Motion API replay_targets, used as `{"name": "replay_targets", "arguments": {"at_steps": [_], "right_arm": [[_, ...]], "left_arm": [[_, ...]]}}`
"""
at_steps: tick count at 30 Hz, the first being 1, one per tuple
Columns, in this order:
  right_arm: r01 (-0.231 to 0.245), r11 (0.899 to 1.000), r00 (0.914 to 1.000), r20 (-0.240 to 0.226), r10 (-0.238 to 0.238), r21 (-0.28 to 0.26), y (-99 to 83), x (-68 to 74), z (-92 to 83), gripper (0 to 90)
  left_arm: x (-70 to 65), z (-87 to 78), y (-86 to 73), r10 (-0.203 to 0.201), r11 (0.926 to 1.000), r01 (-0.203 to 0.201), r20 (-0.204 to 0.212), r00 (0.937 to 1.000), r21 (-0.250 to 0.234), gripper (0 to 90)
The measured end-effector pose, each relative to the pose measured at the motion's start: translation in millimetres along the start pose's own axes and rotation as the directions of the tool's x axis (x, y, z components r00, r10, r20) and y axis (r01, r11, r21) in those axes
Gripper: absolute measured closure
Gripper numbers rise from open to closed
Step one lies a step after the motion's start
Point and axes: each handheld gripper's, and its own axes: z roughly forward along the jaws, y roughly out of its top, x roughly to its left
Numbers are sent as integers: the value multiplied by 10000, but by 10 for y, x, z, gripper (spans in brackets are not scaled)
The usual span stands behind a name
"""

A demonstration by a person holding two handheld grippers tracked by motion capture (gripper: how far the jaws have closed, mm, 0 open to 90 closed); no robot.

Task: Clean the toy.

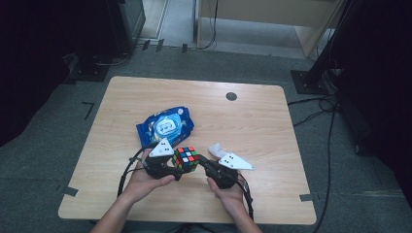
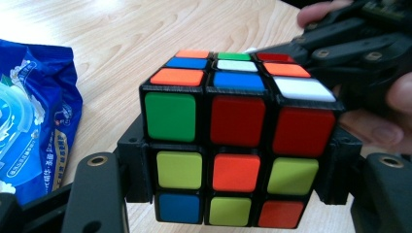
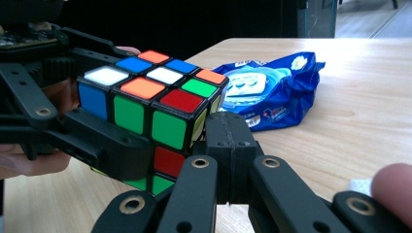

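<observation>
step: turning puzzle cube | cube: near table edge, between both hands | left gripper: clamped on cube | right gripper: clenched empty beside it | next: likely reopen right, grasp cube's right layer

1. Puzzle cube: black frame, stickers red, orange, green, yellow-green, blue, white, all mixed.
2. Packet: blue, pale blue and white label.
3. Table: light wood grain.
4. Grippers: black.

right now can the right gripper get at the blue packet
Probably not directly: the cube, clamped in the left gripper, sits between the shut right gripper and the blue packet; it would have to go around.
</observation>
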Motion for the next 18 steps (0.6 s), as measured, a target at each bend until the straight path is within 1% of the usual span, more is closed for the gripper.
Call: {"name": "replay_targets", "arguments": {"at_steps": [1,2,4,5,6,8,9,11,13,14,16,17,18], "right_arm": [[0,10000,10000,0,0,0,0,0,0,900],[264,9996,9996,123,-265,95,19,11,-7,900],[513,9986,9982,289,-518,158,33,16,-10,900],[647,9977,9971,378,-654,190,45,21,-15,859],[892,9958,9946,509,-902,213,76,16,-32,802],[1211,9925,9894,782,-1222,186,149,-24,-85,768],[1270,9918,9875,924,-1279,157,185,-56,-116,749],[1186,9920,9837,1306,-1235,441,278,-188,-214,687],[1424,9860,9672,1994,-1572,864,292,-295,-274,661],[1340,9840,9596,2325,-1584,1173,280,-381,-308,645],[965,9826,9639,2312,-1321,1589,250,-516,-338,619],[793,9764,9640,2338,-1263,2007,218,-599,-343,605],[778,9703,9599,2456,-1350,2291,184,-657,-338,600]], "left_arm": [[0,0,0,0,10000,0,0,10000,0,331],[-10,3,0,118,9999,-119,-156,9998,-62,334],[-27,-2,4,243,9996,-249,-417,9988,-149,336],[-27,-2,4,243,9996,-249,-417,9988,-149,337],[-21,-20,6,243,9994,-257,-589,9980,-235,337],[-5,-42,4,249,9993,-270,-770,9967,-256,338],[14,-59,0,251,9994,-273,-881,9958,-235,337],[49,-76,-9,173,9995,-197,-947,9954,-241,338],[73,-84,-15,78,9997,-102,-1064,9943,-229,338],[80,-84,-16,40,9997,-65,-1084,9941,-228,338],[87,-81,-20,47,9998,-66,-1140,9935,-164,338],[89,-77,-24,30,9999,-47,-1179,9930,-140,337],[92,-72,-27,13,9999,-29,-1204,9927,-129,337]]}}
